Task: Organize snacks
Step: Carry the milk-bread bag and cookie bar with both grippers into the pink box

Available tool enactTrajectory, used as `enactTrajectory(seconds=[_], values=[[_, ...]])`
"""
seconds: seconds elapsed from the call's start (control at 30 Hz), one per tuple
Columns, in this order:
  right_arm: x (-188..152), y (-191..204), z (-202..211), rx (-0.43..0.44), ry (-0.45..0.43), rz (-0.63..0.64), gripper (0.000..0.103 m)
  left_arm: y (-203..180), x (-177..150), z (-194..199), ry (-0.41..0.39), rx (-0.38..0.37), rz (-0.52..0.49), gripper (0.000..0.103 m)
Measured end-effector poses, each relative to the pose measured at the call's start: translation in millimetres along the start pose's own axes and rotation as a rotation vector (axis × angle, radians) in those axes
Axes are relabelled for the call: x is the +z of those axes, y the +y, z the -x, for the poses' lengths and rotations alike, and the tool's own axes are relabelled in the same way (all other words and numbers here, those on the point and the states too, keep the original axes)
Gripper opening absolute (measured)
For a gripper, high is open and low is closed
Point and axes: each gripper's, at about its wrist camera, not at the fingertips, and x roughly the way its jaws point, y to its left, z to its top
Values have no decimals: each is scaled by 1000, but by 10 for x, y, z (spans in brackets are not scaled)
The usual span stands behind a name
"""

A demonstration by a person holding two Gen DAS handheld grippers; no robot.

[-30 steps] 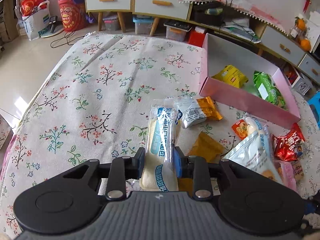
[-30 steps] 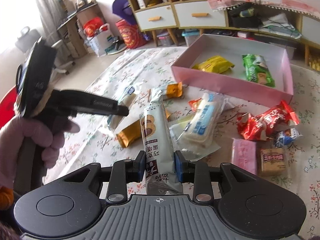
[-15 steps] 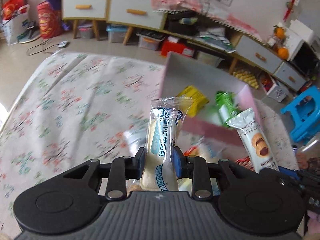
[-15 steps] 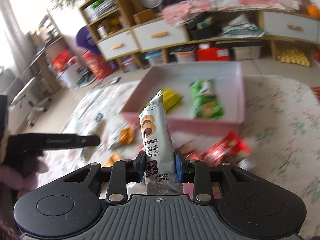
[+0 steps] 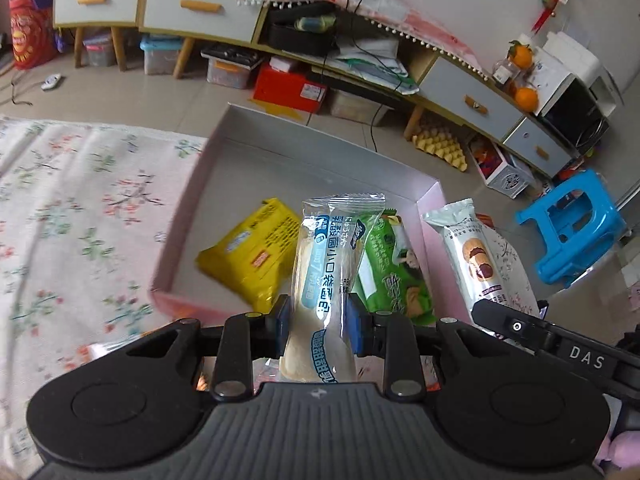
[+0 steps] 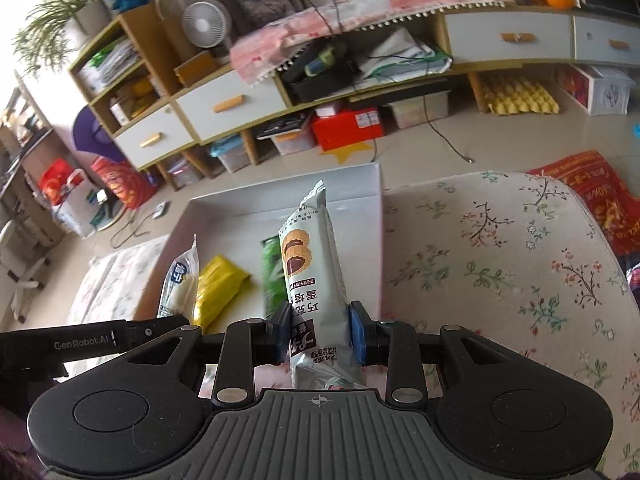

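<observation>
Both claws hung side by side over the near part of the pink box (image 5: 188, 196), each clenched on a packet standing upright, long axis along the fingers. The left claw (image 5: 318, 318) gripped the bread packet (image 5: 326, 264), with the yellow pack (image 5: 256, 252) and green pack (image 5: 394, 268) lying on the box floor just ahead and below. The right claw (image 6: 318, 332) gripped the cookie packet (image 6: 310, 264) over the box's right part, the wall just to its right. Judged from this, each drop lay straight ahead and down.
</observation>
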Motion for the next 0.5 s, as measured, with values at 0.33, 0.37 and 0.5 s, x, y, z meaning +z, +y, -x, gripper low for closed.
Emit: enactTrajectory(seconds=[0.33,0.37,0.5], values=[[112,-95,-298,-30,16,-6,30,-74,155,-178,9,-9,-17,26],[126,-95,-320,-31,16,-8,30,-81,167,-201,10,-3,-20,26],[163,-66,-396,-48,20,4,30,-94,173,-275,17,14,-31,26]])
